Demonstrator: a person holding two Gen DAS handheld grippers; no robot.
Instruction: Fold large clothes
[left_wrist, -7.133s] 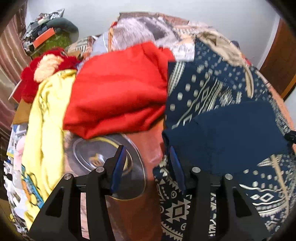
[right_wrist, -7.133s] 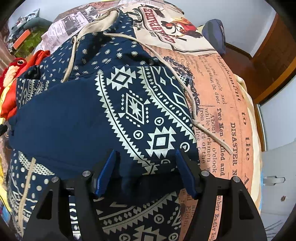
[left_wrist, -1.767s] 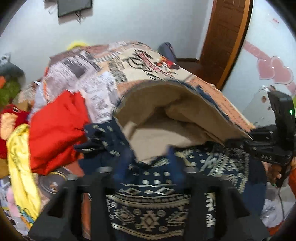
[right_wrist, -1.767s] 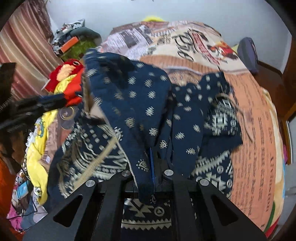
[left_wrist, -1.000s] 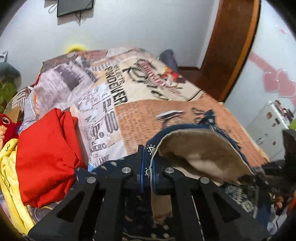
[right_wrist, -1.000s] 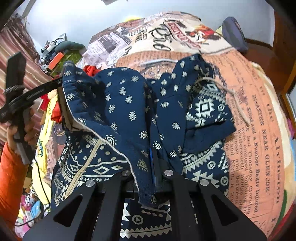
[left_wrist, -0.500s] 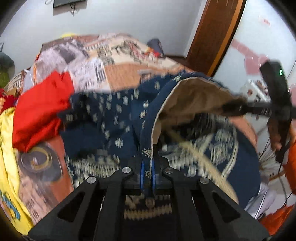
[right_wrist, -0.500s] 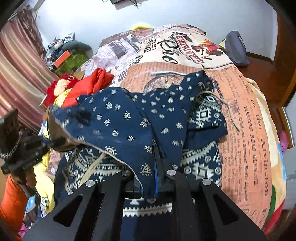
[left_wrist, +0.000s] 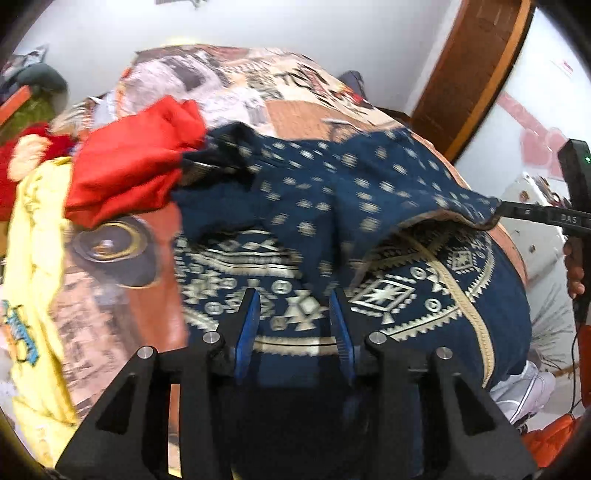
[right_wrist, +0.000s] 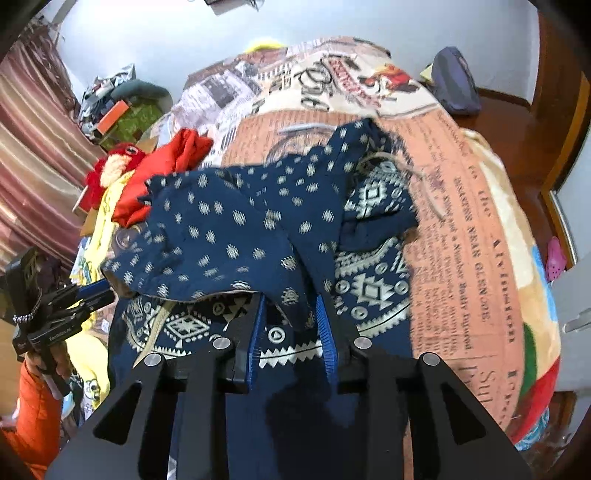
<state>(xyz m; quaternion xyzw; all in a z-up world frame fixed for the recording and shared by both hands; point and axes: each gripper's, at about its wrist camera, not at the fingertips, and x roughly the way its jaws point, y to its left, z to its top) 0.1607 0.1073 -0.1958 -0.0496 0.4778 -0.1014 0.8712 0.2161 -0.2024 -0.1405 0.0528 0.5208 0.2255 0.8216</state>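
A large navy hoodie (left_wrist: 332, 206) with cream geometric print lies on the bed; it also shows in the right wrist view (right_wrist: 229, 229). Its dotted upper part is folded down over the patterned body. My left gripper (left_wrist: 295, 317) is open, jaws apart over the hoodie's near edge; the fabric hangs just ahead of them. My right gripper (right_wrist: 291, 321) is open too, with a fold of the dotted cloth drooping between the blue pads (right_wrist: 327, 332). In the left wrist view the right gripper (left_wrist: 506, 208) touches the fold's far corner. A cream drawstring (left_wrist: 465, 295) runs across the body.
A red garment (left_wrist: 136, 170) and a yellow garment (left_wrist: 33, 236) lie left of the hoodie on the printed bedspread (right_wrist: 461, 229). A red plush toy (right_wrist: 110, 166) sits at the left edge. A dark pouch (right_wrist: 456, 83) lies at the far end. A wooden door (left_wrist: 476, 70) stands right.
Both grippers were shut on the hoodie's folded edge and have now opened. The lifted dotted part has dropped down onto the patterned body.
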